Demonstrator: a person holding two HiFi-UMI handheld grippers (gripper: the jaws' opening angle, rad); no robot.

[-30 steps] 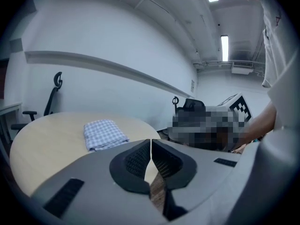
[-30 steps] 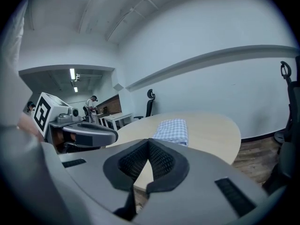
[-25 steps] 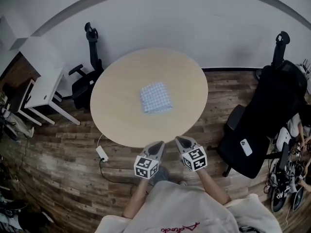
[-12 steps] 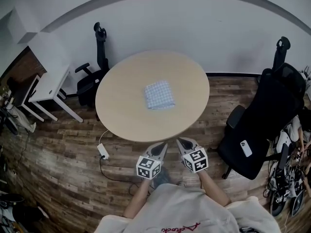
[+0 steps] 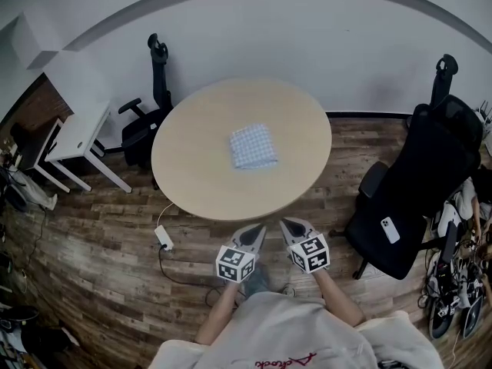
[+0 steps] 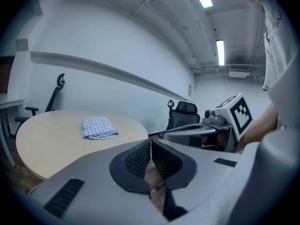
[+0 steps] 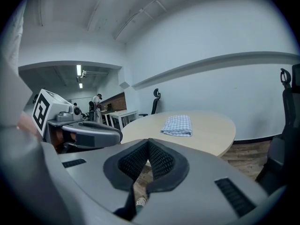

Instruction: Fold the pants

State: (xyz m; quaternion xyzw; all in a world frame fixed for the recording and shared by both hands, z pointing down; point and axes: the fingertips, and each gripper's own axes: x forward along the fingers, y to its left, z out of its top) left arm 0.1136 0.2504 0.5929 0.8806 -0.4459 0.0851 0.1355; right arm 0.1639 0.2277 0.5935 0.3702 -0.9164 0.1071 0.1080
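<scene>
- The pants point(image 5: 253, 146) are lying on the round table point(image 5: 192, 187), a little above the middle of the head view. They are sitting as a small, flat, checked square with the layers stacked on one another.
- Judging by that tidy packet, I'd say the folding itself is looking finished. No leg or waistband is trailing out from the bundle.
- The left gripper point(image 5: 254, 233) is hanging in the lower middle of the frame, off the near edge of the table and well apart from the pants. Its jaws are pressing together on nothing, and only wooden floor is showing below the pads in its own view.
- The right gripper point(image 5: 290, 227) is hovering just beside it, likewise clenched and empty. The folded cloth is sitting far off on the tabletop in its view.
- Both tools are pointing toward the table, while the person is standing back from its edge.
- As for what is remaining, very little seems to be. At most the packet may be needing a last squaring up, though I am not managing to see from here how well its far edges are lining up.
</scene>
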